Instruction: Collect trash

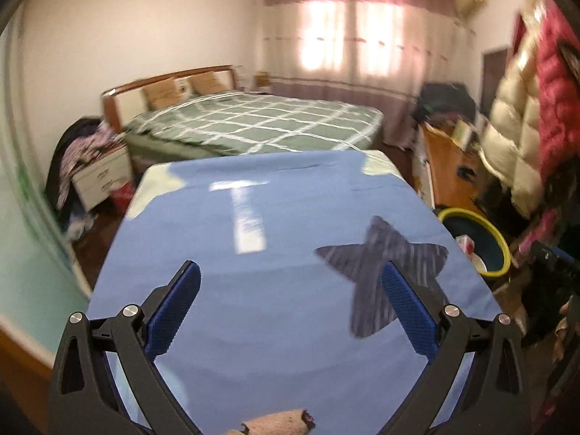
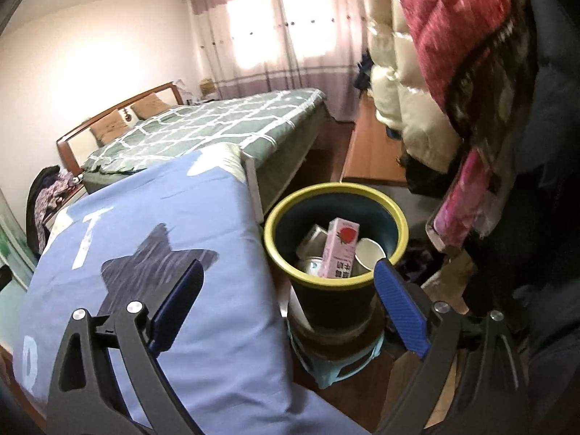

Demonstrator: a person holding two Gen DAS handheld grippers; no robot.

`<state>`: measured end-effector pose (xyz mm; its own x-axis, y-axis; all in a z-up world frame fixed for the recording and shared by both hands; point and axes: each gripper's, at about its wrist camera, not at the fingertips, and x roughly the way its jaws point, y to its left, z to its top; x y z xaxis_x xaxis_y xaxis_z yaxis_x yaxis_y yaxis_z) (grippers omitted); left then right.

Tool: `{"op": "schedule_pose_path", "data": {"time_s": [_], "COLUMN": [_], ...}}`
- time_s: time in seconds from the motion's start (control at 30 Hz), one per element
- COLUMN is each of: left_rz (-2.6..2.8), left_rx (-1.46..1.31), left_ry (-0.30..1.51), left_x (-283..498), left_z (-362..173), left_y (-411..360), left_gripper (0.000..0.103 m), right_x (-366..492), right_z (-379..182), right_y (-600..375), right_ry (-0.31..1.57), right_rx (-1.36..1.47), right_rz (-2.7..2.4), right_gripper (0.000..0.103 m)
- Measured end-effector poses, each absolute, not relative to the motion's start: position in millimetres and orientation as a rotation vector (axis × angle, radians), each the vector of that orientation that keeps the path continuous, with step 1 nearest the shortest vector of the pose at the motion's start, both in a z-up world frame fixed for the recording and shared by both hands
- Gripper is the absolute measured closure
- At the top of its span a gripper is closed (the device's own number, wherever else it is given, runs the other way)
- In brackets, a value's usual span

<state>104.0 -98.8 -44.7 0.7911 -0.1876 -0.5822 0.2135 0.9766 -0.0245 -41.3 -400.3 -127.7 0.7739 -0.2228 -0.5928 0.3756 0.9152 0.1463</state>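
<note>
- Light source: daylight through the curtained window (image 1: 348,40), blown out to white in both views.
- Glare patch on the blue sheet (image 1: 246,217) in the left wrist view.
- Left wrist view smeared by motion blur, worst at the right edge; right wrist view sharper.
- Fisheye bending; dark vignette in the corners.
- Hanging coats (image 2: 471,72) on the right dim, shadowed.

- One trash bin (image 2: 335,239) with a yellow rim, at 3 o'clock of the blue cloth (image 2: 174,253).
- One pink carton (image 2: 340,250) inside the bin.
- One white paper cup (image 2: 369,253), at 3 o'clock of the carton.
- One dark star shape (image 1: 380,272) on the cloth.
- Two brown pillows (image 1: 181,88) on one bed (image 1: 253,123).
- Two puffy jackets, one cream (image 1: 514,123), one red (image 1: 554,83).
</note>
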Motion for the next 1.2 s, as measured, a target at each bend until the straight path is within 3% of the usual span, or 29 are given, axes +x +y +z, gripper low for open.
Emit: {"op": "schedule_pose_path", "data": {"time_s": [0.3, 1.2], "left_rz": [-0.099, -0.132], "left_rx": [-0.031, -0.027], "left_ry": [0.585, 0.594], "left_x": [65, 70], "left_z": [-49, -45], "left_y": [-42, -66], "left_gripper": [0.005, 0.005], "right_x": [-49, -47], "right_z": [-112, -114], "right_y": [-377, -368], "right_ry": [0.562, 0.568], "right_rx": [0.216, 0.212], "right_rz": [-0.290, -0.273], "right_gripper": [0.012, 0.012]}}
